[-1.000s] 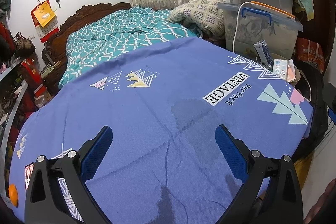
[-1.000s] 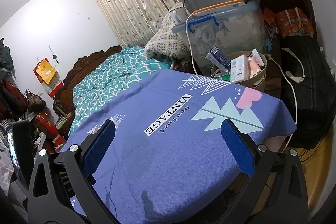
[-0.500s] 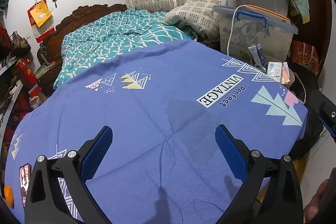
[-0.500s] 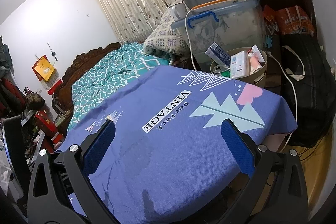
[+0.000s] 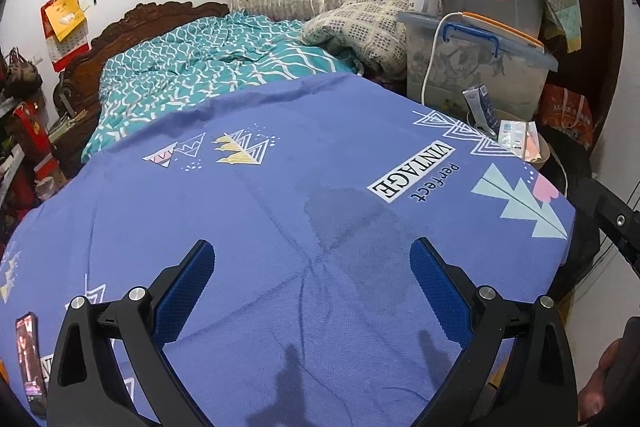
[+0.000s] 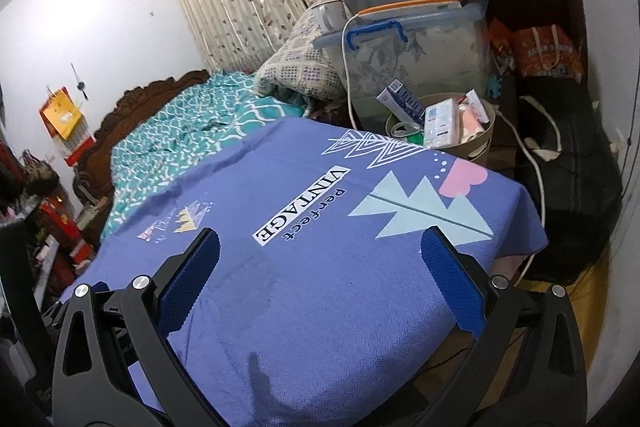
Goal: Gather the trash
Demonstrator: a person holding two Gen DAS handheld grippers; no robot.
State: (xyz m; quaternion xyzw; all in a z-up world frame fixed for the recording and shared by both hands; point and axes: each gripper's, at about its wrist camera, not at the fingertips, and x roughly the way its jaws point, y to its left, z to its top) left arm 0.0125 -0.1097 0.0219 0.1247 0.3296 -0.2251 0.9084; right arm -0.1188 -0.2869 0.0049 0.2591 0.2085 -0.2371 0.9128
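Note:
A beige trash bin stands on the floor past the far right corner of the table, holding a blue carton, a white packet and other wrappers. It also shows in the left wrist view. My left gripper is open and empty above the purple tablecloth. My right gripper is open and empty above the same cloth, nearer the bin. A dark damp patch marks the cloth.
A phone lies on the table's near left. Stacked plastic storage boxes with a white cable stand behind the bin. A black bag and orange bags sit at right. A bed with teal bedding lies beyond the table.
Both views have shifted slightly: the left gripper has drifted a little and the right has moved closer to the bin. Both grippers have stayed open and empty.

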